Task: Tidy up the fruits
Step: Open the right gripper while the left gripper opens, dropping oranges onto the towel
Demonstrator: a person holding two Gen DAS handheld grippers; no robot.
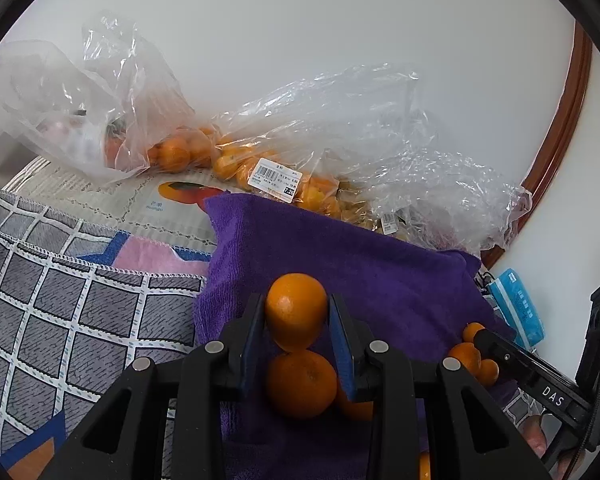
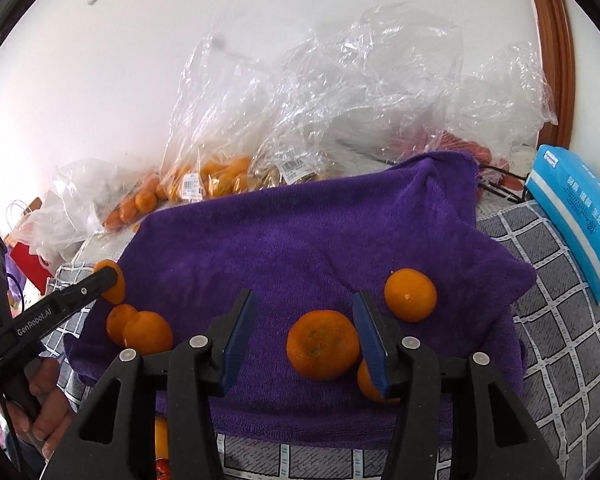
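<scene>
My left gripper (image 1: 297,312) is shut on a mandarin (image 1: 296,311) and holds it over the purple towel (image 1: 380,276). Another mandarin (image 1: 301,384) lies just below it on the towel. In the right wrist view the left gripper's tip (image 2: 108,278) shows at the towel's left edge with the held mandarin (image 2: 115,292), above two mandarins (image 2: 146,332). My right gripper (image 2: 304,312) is open and empty above the towel (image 2: 300,240). A mandarin (image 2: 323,344) lies between its fingers, one (image 2: 411,294) to its right, one (image 2: 366,380) partly hidden behind the right finger.
Clear plastic bags of mandarins (image 1: 256,164) and other fruit lie at the back against the white wall (image 2: 204,184). A blue tissue pack (image 2: 576,216) lies on the right. A grey checked cloth (image 1: 60,312) covers the surface. A brown door frame (image 1: 560,120) stands at the right.
</scene>
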